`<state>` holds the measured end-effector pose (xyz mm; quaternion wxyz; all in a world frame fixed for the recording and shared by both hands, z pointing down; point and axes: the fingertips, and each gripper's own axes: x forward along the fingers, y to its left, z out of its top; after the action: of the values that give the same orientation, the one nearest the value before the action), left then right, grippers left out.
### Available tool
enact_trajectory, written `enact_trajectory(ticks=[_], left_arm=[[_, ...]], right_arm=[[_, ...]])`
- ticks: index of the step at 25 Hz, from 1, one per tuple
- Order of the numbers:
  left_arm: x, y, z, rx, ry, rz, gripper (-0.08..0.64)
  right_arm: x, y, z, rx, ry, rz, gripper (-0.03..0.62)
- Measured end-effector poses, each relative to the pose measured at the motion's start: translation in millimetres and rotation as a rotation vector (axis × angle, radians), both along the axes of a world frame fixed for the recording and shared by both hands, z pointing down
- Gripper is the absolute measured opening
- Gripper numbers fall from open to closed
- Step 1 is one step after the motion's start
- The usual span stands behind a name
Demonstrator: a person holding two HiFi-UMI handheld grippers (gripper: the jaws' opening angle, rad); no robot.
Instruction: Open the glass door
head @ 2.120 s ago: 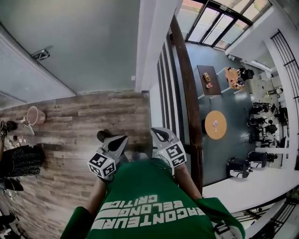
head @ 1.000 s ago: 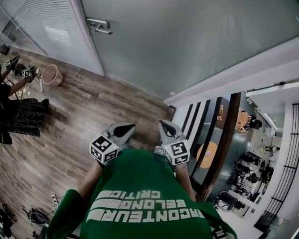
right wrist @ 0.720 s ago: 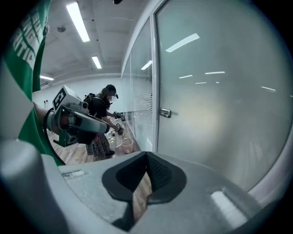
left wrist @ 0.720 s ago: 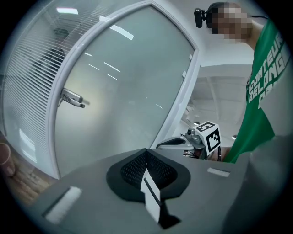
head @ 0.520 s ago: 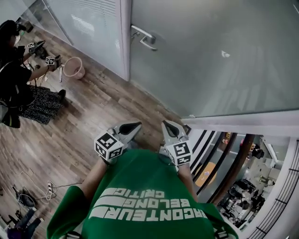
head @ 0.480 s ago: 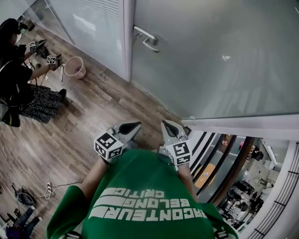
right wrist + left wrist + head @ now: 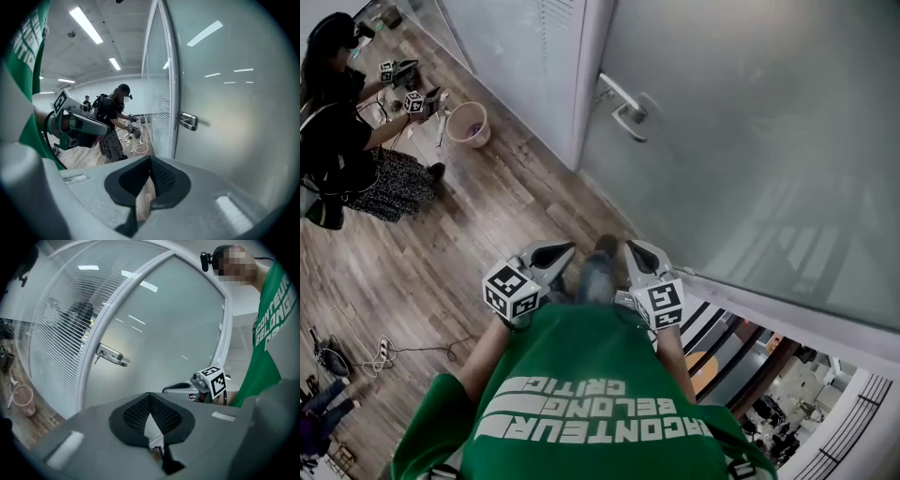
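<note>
The frosted glass door [image 7: 750, 141] stands closed ahead of me, with its metal lever handle [image 7: 625, 103] near the white frame [image 7: 591, 75]. Both grippers are held in front of my chest, well short of the handle, and touch nothing. The left gripper [image 7: 558, 251] is shut and empty. So is the right gripper [image 7: 639, 253], just to its right. In the left gripper view the closed jaw tips [image 7: 150, 397] point below the handle [image 7: 111, 356]. In the right gripper view the handle [image 7: 187, 122] lies up and right of the closed tips [image 7: 150, 159].
A pink bucket [image 7: 469, 122] stands on the wood floor by the glass wall. A person in black [image 7: 342, 141] works at the far left with two more grippers. Cables [image 7: 356, 356] lie at the lower left. A drop to a lower floor [image 7: 769, 384] opens at the lower right.
The view has swung toward the door: the handle has moved from the upper left to upper centre and looks nearer. Both grippers stay shut in front of my chest.
</note>
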<state>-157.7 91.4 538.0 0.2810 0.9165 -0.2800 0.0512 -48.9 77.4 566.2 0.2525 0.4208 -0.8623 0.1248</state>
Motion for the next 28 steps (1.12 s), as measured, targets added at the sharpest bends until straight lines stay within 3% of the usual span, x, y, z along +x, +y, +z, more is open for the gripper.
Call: enact_trajectory(ticks=[6,12,20,28], left_arm=[[31,-60,1,-0.019,-0.035,-0.088,0.017],[55,-109,1,-0.009,-0.064,-0.141,0.017],[69,-145,7,-0.004,-0.081,-0.223,0.017],[76,-171,-8,0.016,-0.094,-0.258,0.017]], right_arm=[[45,-78,11,-0.040,-0.051,-0.050,-0.006],[60,-142,14,-0.021,-0.073,-0.107,-0.006],[59,-177,16,0.003,-0.086,-0.182,-0.006],[57,-204,2,0.027,-0.025,-0.174,-0.006]])
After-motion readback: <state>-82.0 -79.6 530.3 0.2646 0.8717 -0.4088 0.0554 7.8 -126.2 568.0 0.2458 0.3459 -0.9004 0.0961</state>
